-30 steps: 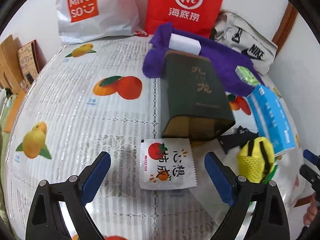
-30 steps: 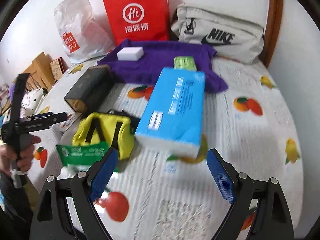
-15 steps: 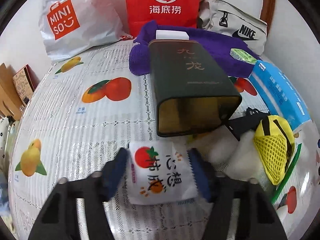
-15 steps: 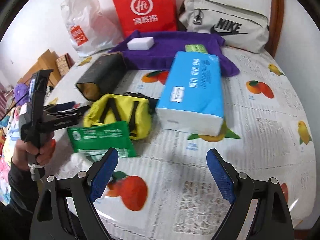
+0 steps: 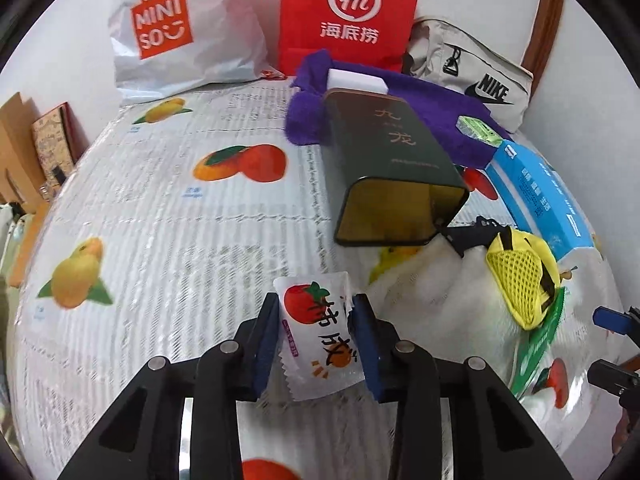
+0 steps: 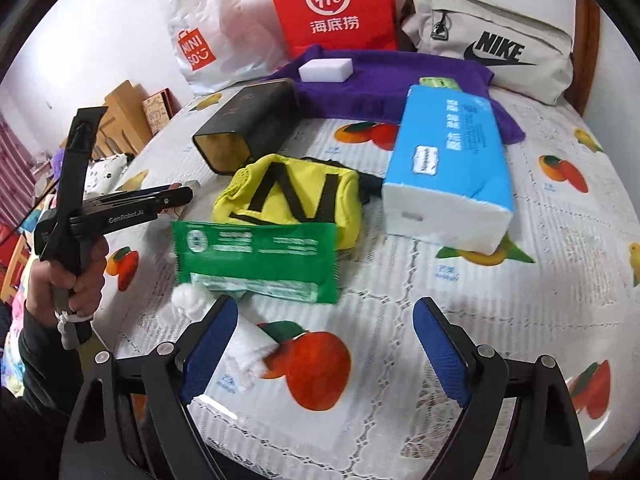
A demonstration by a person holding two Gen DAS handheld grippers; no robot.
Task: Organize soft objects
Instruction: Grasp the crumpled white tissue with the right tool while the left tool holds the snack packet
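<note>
The left hand-held gripper (image 5: 316,332) is closing on a small white snack packet (image 5: 318,336) printed with a red persimmon; its blue pads (image 5: 366,344) press the packet's two sides and the film is creased between them. The packet sits near the front edge of the counter (image 5: 180,240), which is covered with a white fruit-print cloth.

The right hand-held gripper (image 6: 320,348) has its jaws wide apart with nothing between them, over the bare cloth near the front edge. Just beyond it lies a flat green packet (image 6: 256,264), resting partly on a yellow pouch with black straps (image 6: 288,196). A white towel (image 6: 248,348) lies under the green packet, beside the left pad.

To the right of the pouch, a blue tissue pack (image 6: 452,168) lies towards the middle of the counter. A dark green tin (image 5: 392,168) lies on its side with its open mouth facing forward. Behind it a purple towel (image 6: 400,88) stretches along the back edge, carrying a white sponge block (image 6: 326,69). Against the wall at the back stand a white Miniso bag (image 5: 180,28), a red paper bag (image 5: 348,16) and a grey Nike bag (image 6: 488,40).

A hand (image 6: 72,276) grips the left device's handle at the counter's left edge.
</note>
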